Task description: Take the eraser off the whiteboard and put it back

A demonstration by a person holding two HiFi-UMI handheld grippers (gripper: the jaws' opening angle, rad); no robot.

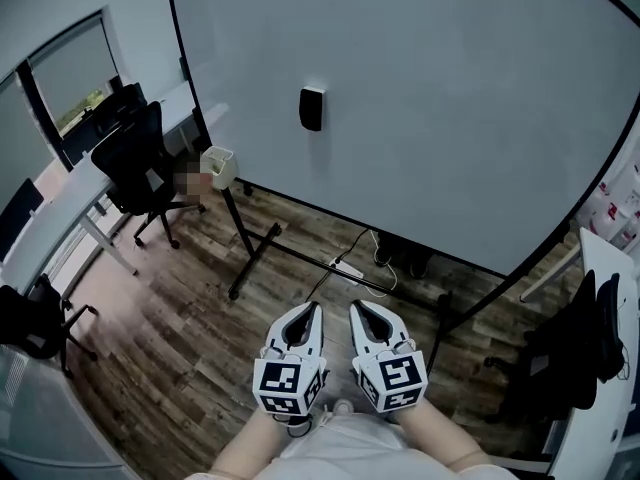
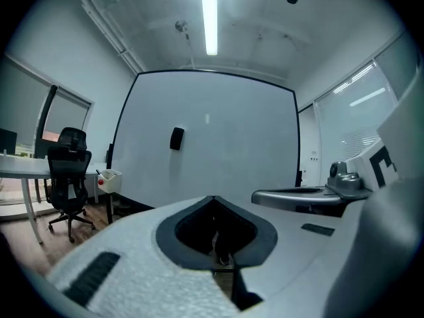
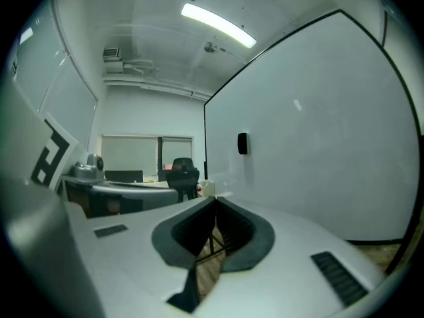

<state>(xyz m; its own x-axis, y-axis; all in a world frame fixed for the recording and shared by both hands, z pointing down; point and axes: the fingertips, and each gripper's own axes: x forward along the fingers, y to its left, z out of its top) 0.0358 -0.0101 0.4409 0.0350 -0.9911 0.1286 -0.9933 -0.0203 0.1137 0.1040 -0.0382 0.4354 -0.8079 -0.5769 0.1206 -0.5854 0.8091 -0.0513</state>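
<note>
Holding my left tongs (image 1: 313,310) and right tongs (image 1: 357,310) closed and empty, well apart from the eraser (image 1: 312,109) mounted on the whiteboard (image 1: 450,98).

Big white whiteboard with a black frame (image 1: 450,118) stands on the dark wood-plank floor (image 1: 200,308), with a small black rectangular eraser (image 1: 312,108) stuck on it, left of middle. The white left hand-held gripper (image 1: 314,307) and white right hand-held gripper (image 1: 355,307) sit side by side down low, well apart from the board, jaws pinched together with nothing in them. Black office chair (image 1: 135,163) off left.
</note>
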